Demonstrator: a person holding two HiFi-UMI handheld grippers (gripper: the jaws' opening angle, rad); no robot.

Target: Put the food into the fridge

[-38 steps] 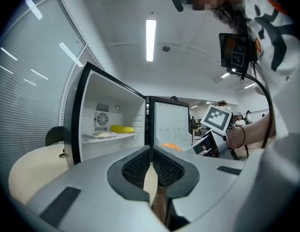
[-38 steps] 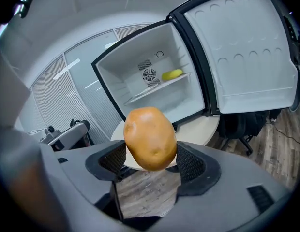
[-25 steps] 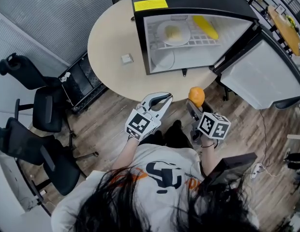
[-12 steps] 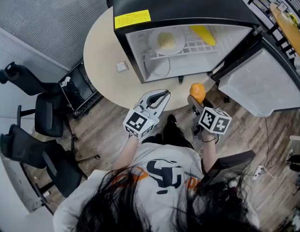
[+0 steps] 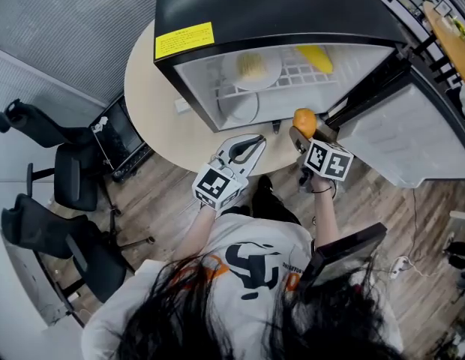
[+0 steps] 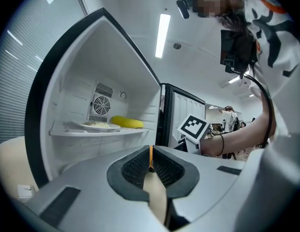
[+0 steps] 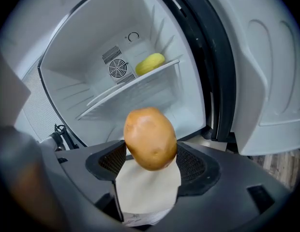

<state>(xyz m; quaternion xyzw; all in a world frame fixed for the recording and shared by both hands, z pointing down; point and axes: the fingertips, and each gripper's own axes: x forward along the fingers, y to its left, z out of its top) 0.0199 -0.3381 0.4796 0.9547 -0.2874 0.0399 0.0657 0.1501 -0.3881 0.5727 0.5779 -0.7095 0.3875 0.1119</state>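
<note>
At the far left we see black office chairs (image 5: 49,137) with padded seats on a wood-plank floor (image 5: 157,193). Next comes a round table (image 5: 154,100) with a smooth beige top, and a small white square tile (image 5: 181,105) lies flat on it. On the table stands a boxy fridge (image 5: 277,6), glossy black outside with a yellow rectangular label (image 5: 184,40), and white moulded plastic inside.

On its white wire shelf (image 5: 304,73) rests a round pale plate (image 5: 251,66) with a heap of light food. Beside it lies a long, smooth yellow food item (image 5: 315,56), and a round fan grille (image 6: 102,105) is set in the back wall.

The left gripper (image 5: 251,142), grey with mesh-textured pads, hovers over the table edge in front of the fridge. Its jaws are pressed together with nothing between them.

To its right, the right gripper (image 5: 307,130) clamps an oval food piece (image 7: 150,138), which has orange-brown, smooth and faintly speckled skin. The piece is seated between the two dark mesh pads. It hangs just outside the fridge's open front, near the lower right corner of the opening and close to the door's hinge side.

At the far right the fridge door (image 5: 412,133) stands swung wide, and its inner face is white ribbed plastic.
</note>
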